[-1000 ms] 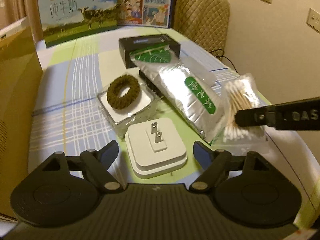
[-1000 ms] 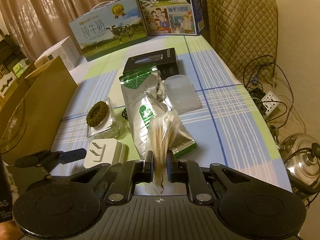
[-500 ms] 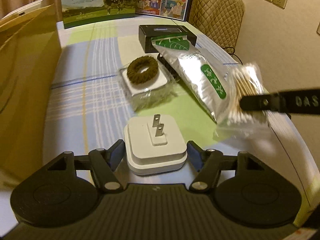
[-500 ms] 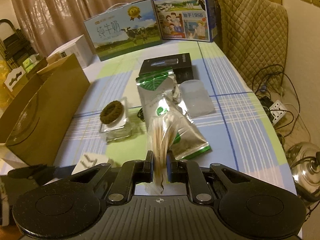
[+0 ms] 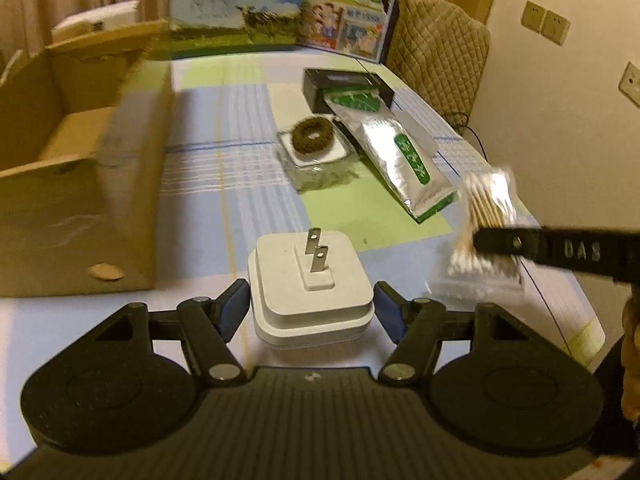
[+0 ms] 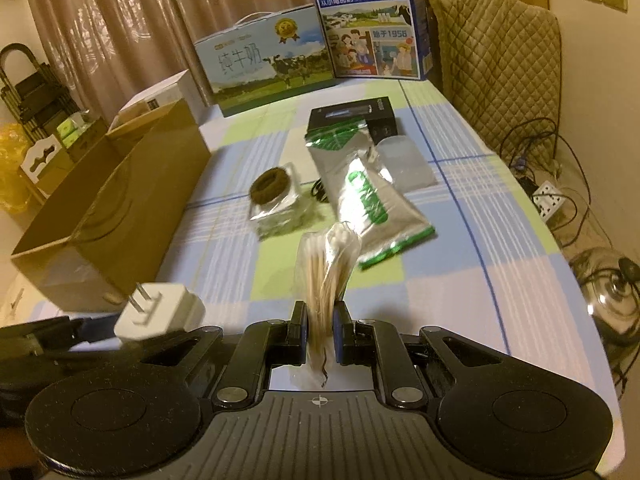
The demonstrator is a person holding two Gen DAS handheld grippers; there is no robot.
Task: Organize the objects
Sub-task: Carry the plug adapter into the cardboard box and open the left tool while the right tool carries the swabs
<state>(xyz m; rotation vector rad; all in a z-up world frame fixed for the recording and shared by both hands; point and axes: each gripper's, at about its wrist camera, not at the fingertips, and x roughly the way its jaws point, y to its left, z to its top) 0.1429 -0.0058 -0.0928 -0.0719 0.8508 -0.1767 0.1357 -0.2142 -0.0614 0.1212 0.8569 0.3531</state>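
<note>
- Your left gripper is clamped on the white plug adapter, lifted beside the cardboard box.
- Your right gripper pinches the cotton-swab bag above the checked tablecloth.

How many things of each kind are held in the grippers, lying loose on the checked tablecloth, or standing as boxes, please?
Held in grippers: 2, white plug adapter, clear bag of cotton swabs
Loose on cloth: 3, brown ring on clear case, silver-green pouch, black box
Boxes: 3, cardboard box, two milk cartons
Total: 8
</note>
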